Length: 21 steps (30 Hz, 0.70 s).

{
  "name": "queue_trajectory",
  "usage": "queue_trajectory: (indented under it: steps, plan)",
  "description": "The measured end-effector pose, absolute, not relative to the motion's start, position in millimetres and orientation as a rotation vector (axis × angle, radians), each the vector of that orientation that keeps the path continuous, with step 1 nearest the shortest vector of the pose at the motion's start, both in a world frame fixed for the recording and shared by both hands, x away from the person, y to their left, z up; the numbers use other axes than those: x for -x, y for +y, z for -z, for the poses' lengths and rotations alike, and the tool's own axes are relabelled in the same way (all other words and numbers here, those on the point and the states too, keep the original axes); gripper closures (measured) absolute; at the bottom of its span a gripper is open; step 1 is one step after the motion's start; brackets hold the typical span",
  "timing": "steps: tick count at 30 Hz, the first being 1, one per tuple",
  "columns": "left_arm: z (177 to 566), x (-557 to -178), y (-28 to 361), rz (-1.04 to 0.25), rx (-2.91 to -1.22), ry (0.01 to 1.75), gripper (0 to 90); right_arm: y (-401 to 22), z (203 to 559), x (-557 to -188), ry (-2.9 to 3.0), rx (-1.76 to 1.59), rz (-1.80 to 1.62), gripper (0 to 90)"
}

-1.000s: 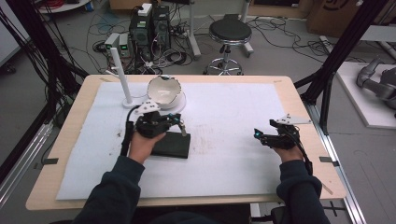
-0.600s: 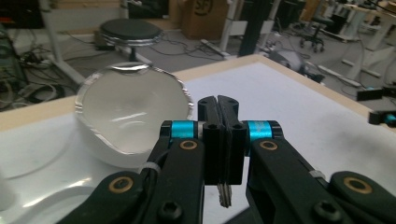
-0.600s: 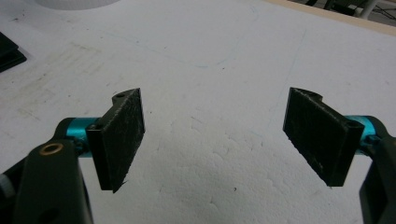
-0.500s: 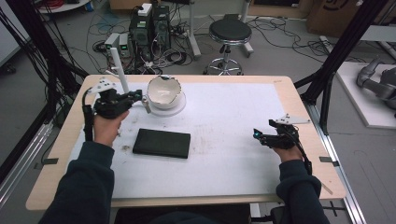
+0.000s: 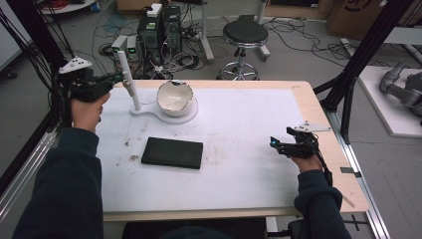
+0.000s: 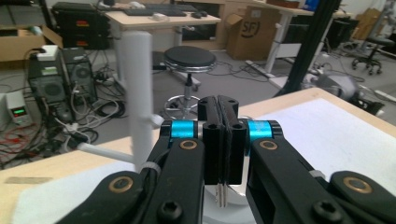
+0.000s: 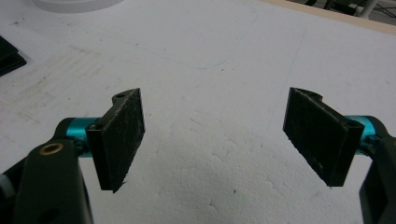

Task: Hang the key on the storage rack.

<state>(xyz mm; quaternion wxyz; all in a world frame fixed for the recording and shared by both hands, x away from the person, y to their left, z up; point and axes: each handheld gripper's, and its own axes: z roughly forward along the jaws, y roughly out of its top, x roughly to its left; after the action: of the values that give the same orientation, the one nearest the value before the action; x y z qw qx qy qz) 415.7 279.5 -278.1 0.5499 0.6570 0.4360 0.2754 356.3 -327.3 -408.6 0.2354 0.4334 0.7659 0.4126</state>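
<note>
The left gripper is held up at the far left corner of the table, and in the left gripper view its two black jaws are pressed flat together with nothing between them. Just past the jaw tips and a little to their left stands a slim white upright post with a short peg on its side. It rises from a flat white base. A white bowl with a chipped, jagged rim sits on that base, beyond the post from the jaws.

The right gripper is low over the white foam sheet near the table's right edge. In the right gripper view its jaws stand wide apart, their rough black pads facing each other across bare, scuffed foam.

A flat black rectangular slab lies on the sheet well ahead of the right jaws. A dark corner at the left edge of the right gripper view is probably the same slab, though too little of it shows to be sure.
</note>
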Motion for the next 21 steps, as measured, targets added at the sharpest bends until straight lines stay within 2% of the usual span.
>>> queue_trajectory:
  steps: [18, 20, 21]
  plan:
    - [280.0, -445.8, 292.2, -0.686, -1.566, 1.144, 88.2, -327.7, 408.6, -355.7, 2.104, -1.191, -1.129, 20.8]
    - [282.5, -444.3, 293.8, -0.719, -1.531, 1.174, 88.3, -327.1, 408.4, -355.3, 2.105, -1.189, -1.133, 20.8]
    - [284.5, -443.2, 295.7, -0.731, -1.507, 1.190, 82.8, -327.1, 408.5, -355.3, 2.107, -1.185, -1.133, 20.8]
